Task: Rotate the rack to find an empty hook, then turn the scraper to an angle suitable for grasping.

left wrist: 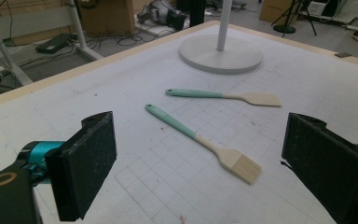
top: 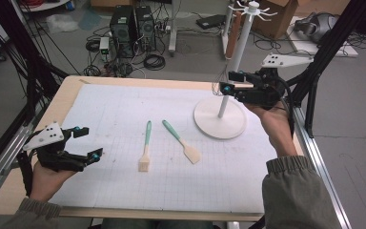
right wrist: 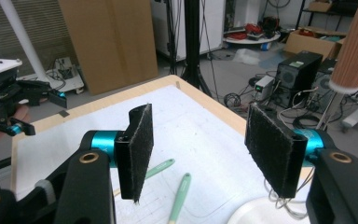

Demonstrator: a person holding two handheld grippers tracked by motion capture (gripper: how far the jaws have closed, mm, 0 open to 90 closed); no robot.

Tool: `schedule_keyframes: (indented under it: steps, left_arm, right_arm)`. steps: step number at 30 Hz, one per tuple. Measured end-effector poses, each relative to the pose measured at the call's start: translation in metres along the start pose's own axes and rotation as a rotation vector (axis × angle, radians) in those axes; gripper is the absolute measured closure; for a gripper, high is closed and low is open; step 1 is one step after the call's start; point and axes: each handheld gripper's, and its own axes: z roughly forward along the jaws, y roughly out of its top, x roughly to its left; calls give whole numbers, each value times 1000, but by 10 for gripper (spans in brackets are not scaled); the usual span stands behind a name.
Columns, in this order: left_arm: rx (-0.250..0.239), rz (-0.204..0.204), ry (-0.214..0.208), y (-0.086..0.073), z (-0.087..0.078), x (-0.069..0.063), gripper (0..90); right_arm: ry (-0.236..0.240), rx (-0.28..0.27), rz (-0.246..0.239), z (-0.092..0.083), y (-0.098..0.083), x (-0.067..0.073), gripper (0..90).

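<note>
Workshop clutter behind; on the counter (top: 124,98), a gridded white mat carries a teal-handled pastry brush (top: 146,151) and a teal-handled spatula (top: 182,141) side by side mid-counter, with a white hook stand (top: 220,119) toward the far right corner. Left tool (top: 83,142) hovers near the left edge, released and empty; right tool (top: 227,82) hangs by the stand's pole, also released, nothing between its pads. Risk, as I judge it: right tool could knock the pole, and the flat utensils may skid or slip from a shallow pinch.
</note>
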Motion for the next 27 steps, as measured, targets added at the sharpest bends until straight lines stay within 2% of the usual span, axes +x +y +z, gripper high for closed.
schedule_keyframes:
  steps: [9,14,22,27]
  left_arm:
    - [1,-1,0,-1,-1,1,105]
    - [3,3,-2,-1,0,0,105]
    - [15,-1,-9,-3,4,-1,105]
    - [18,-1,-10,-3,5,-3,104]
  right_arm:
    - [9,19,12,7,-15,2,413]
    - [11,15,5,6,-20,5,414]
    - [18,5,30,5,-34,5,399]
    - [22,23,29,7,-41,10,398]
